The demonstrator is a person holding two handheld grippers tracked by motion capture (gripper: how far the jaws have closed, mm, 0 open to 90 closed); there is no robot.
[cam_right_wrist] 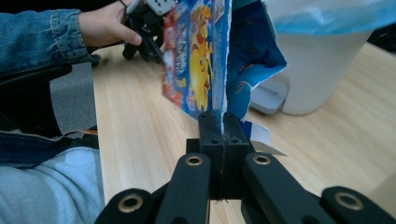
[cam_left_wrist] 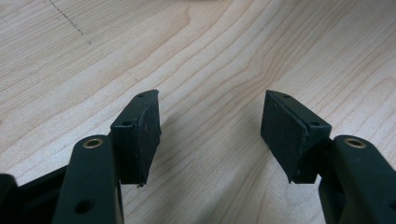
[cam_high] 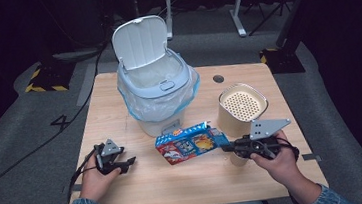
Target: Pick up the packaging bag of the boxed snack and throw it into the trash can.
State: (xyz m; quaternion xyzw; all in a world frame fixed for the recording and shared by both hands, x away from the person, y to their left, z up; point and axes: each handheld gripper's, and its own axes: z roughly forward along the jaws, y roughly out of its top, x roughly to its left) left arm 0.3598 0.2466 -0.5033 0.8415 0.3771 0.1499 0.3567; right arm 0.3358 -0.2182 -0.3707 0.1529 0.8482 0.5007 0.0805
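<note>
My right claw (cam_right_wrist: pixel 222 122) clamps the snack box (cam_high: pixel 191 142) edge — my left claw (cam_left_wrist: pixel 210 135) gapes empty over the wooden table (cam_high: pixel 127 187).

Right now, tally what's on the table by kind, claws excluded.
Lidded bin with blue liner: 1
Printed carton, pinched in the right claw: 1
Tan canister with a perforated top: 1
Total: 3
</note>
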